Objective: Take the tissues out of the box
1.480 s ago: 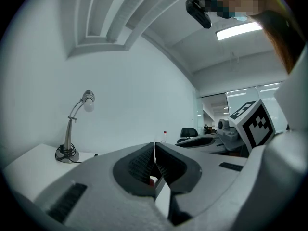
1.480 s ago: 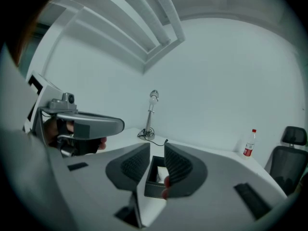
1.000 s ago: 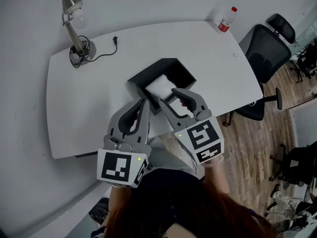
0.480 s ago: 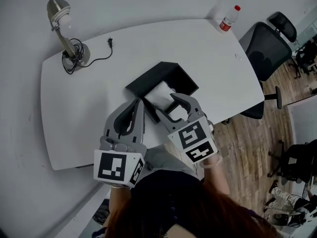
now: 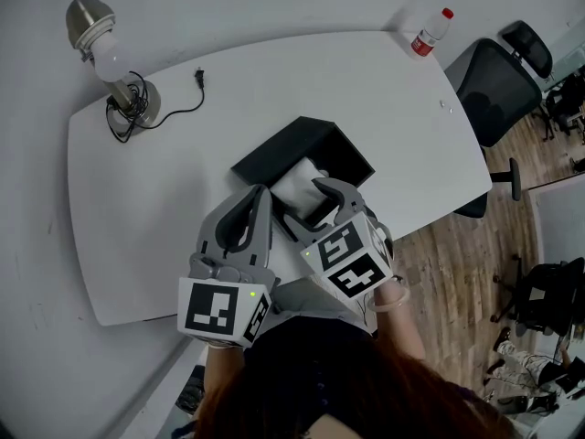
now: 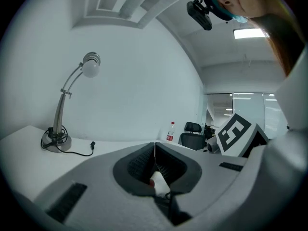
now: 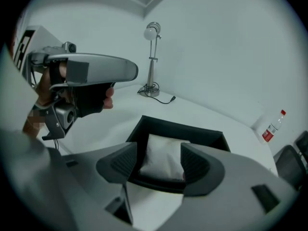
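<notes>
Black box [image 5: 274, 152], open at the top, standing at the middle of the white bench [image 5: 155, 199]. Contents: one white pack of tissues [image 5: 298, 183], lying inside toward the near side. In the right gripper view it sits at lower centre of the frame, wholly within the box walls.

Right gripper [image 5: 311, 205]: jaws spread wide and empty, poised at the near edge of the box. Its own view shows the tissues [image 7: 163, 150] lined up in the gap, one jaw to each side. Whether either jaw touches the pack cannot be told.

Left gripper [image 5: 257, 199]: jaws pressed together tip to tip with nothing between them. It is held just left of the box, at lower centre of the head view, and takes no part in the grasp.

Other items: desk lamp [image 5: 90, 18] with cable, upper left. Plastic bottle [image 5: 430, 33] with red cap, upper right, at the far edge of the bench. Office chair [image 5: 498, 85], right of frame, off the bench.

Step in hand, as judged: the approach to the first grasp, with the tissues not yet out of the box.

Next move calls for:
- lowering the right gripper until its jaws straddle the soft pack;
- closing firmly enough to hold it without tearing;
- lifting straight up, clear of the walls.

Risk: the box looks light and nothing holds it, so it may ride up with the tissues. The left gripper may need to press down on the rim.
</notes>
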Available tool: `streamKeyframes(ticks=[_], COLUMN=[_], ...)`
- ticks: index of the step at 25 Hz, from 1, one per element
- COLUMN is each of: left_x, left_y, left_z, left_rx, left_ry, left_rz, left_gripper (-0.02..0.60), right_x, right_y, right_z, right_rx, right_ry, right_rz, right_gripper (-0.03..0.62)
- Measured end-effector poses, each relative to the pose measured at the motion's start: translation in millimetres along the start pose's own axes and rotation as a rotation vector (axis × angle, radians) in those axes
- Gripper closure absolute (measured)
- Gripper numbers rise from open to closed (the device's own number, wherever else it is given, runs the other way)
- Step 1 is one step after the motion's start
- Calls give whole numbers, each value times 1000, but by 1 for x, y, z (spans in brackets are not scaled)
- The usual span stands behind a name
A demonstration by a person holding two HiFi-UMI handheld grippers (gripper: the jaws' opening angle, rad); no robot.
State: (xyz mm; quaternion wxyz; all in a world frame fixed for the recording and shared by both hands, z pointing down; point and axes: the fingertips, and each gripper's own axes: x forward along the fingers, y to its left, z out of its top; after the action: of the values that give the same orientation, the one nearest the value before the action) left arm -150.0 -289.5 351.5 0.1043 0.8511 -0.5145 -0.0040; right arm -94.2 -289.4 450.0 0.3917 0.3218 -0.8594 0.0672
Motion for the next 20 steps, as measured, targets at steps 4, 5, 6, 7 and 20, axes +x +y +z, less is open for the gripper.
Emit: streamKeyframes(ticks=[4,5,6,7,20], left_x=[6,8,9,11,24], left_y=[9,10,11,13,24], left_z=[-4,-5,-6,-6,-14], left_rx=[-18,-22,-25,-28,-51], left_ry=[8,10,12,14,36], left_rz=[1,0,-1,-3,-26], left_gripper=[560,560,560,560,560], right_x=[13,15,17,19,33], right_y=[0,-1,-1,-1,-8], right_z=[-6,-8,-10,-11,-26], right_rx=[2,-1,-2,-2,-31], right_ry=[78,95,111,124,320], right_rz=[25,25,24,23,-22], right_gripper=[318,315,313,311,312])
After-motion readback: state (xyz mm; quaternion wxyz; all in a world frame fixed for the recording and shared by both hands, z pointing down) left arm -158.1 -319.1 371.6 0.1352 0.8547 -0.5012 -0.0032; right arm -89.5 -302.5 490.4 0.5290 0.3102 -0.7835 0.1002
